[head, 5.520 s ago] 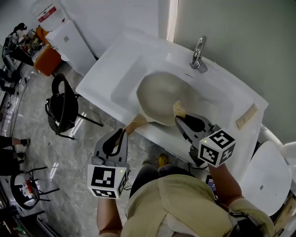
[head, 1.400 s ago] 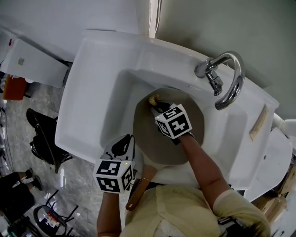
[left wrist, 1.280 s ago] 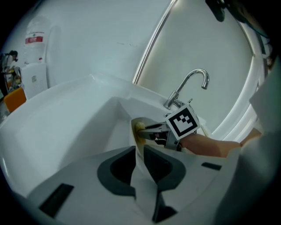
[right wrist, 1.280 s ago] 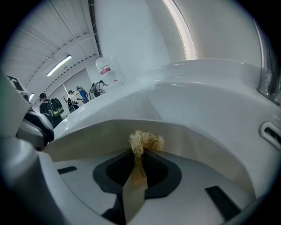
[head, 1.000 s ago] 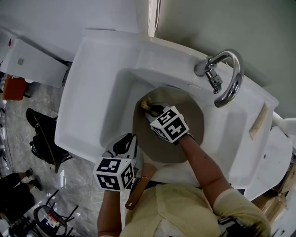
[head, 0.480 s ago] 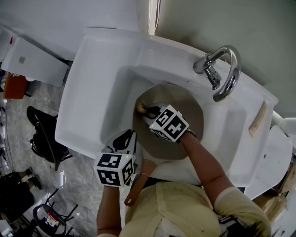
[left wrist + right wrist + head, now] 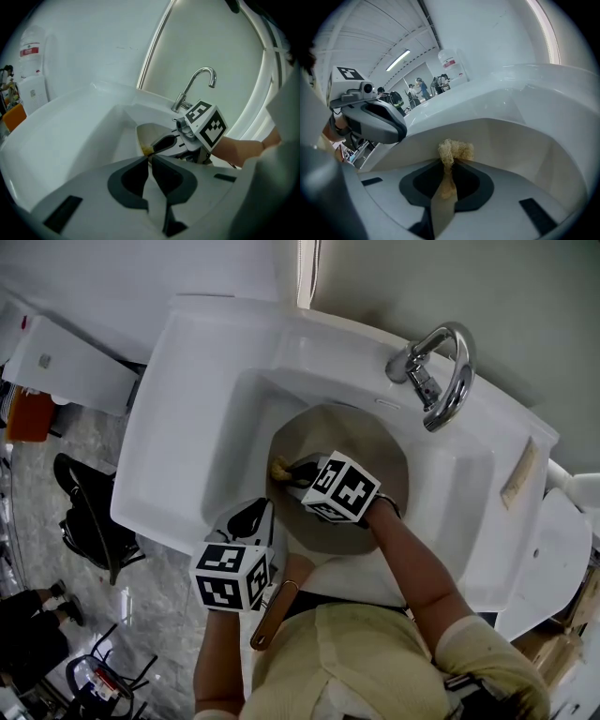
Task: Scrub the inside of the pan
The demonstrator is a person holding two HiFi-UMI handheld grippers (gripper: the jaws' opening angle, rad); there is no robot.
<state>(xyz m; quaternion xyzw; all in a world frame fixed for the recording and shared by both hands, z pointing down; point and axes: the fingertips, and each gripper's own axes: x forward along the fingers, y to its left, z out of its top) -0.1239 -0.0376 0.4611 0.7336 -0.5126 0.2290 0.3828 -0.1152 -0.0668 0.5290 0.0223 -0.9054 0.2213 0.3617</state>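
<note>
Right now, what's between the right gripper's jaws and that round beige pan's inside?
A yellowish fibrous scrub pad, pinched by the right gripper, at the wall of the round beige pan; the right gripper view shows it.

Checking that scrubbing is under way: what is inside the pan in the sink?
A yellowish fibrous scrubber, pinched in the right gripper, is at the round beige pan's left inner wall. The gripper and arm hide part of its floor.

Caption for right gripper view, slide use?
Right tongs shut on a yellowish fibrous scrubber inside the round beige pan.
</note>
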